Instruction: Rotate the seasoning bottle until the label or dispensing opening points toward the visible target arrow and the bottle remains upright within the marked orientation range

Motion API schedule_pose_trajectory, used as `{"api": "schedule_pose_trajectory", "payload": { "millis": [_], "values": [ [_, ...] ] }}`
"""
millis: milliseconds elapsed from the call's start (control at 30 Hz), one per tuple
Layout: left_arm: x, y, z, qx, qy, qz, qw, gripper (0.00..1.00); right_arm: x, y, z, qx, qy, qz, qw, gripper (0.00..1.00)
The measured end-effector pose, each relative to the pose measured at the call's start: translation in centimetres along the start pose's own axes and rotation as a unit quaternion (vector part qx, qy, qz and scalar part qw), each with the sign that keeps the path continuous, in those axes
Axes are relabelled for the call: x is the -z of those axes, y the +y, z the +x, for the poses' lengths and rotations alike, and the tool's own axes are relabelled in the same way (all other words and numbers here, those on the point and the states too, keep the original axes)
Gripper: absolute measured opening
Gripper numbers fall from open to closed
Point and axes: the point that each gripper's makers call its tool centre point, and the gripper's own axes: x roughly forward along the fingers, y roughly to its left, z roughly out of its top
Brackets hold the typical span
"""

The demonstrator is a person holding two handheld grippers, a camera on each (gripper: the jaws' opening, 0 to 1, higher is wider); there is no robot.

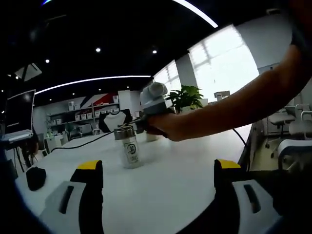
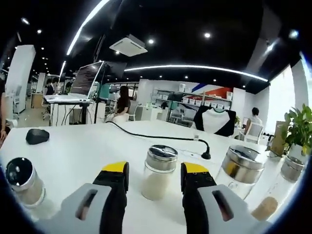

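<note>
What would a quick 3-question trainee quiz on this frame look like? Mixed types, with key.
1. True or false: the left gripper has its jaws closed on the seasoning bottle.
2. In the right gripper view, where is the seasoning bottle relative to the right gripper?
A. Ahead, framed between its two jaws
B. Off to the left of both jaws
C. Lying on its side beyond the jaws
3. Fill in: the seasoning bottle stands ____ on the white table, metal cap on top.

Key: 1 false (the jaws are wide apart, with the bottle well ahead of them); 2 A; 3 upright.
</note>
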Motion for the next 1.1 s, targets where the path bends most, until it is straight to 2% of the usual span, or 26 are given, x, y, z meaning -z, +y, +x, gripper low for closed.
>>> {"api": "schedule_pose_trajectory", "payload": {
  "millis": [133, 200, 267, 400, 600, 667, 767, 967, 1100],
  "values": [
    [0.3, -0.1, 0.2, 0.004, 0.003, -0.003, 1.0000, 1.00, -0.3, -0.2, 0.7, 0.003, 0.001, 0.036, 0.9993, 0.38],
    [0.5, -0.2, 0.3, 0.005, 0.009, -0.004, 0.9999, 1.00, -0.5, -0.2, 0.9, 0.005, -0.006, 0.034, 0.9994, 0.36],
    [0.5, -0.2, 0.3, 0.007, 0.010, -0.006, 0.9999, 1.00, -0.1, -0.4, 1.5, 0.010, 0.003, 0.024, 0.9997, 0.35],
    [0.4, 0.0, 0.2, 0.005, 0.011, 0.000, 0.9999, 1.00, 0.2, -0.5, 2.2, 0.012, 0.011, 0.040, 0.9991, 0.31],
    [0.9, 0.3, 0.2, 0.004, 0.016, -0.003, 0.9999, 1.00, 0.3, -0.3, 2.9, 0.001, 0.009, 0.051, 0.9986, 0.32],
    [0.9, 0.3, 0.2, 0.004, 0.017, -0.003, 0.9998, 1.00, 0.3, -0.4, 3.1, 0.005, 0.012, 0.042, 0.9990, 0.31],
    [0.8, 0.3, 0.2, 0.005, 0.015, -0.004, 0.9999, 0.99, 0.3, -0.6, 3.0, 0.010, 0.016, 0.043, 0.9989, 0.31],
    [0.4, 0.4, 0.1, 0.004, 0.011, 0.000, 0.9999, 0.99, 0.2, -0.1, 2.4, -0.015, 0.018, 0.049, 0.9985, 0.30],
    [0.3, 0.5, 0.0, 0.002, 0.008, -0.003, 1.0000, 0.99, -0.4, 0.3, 1.4, -0.030, 0.007, 0.052, 0.9982, 0.30]
  ]
}}
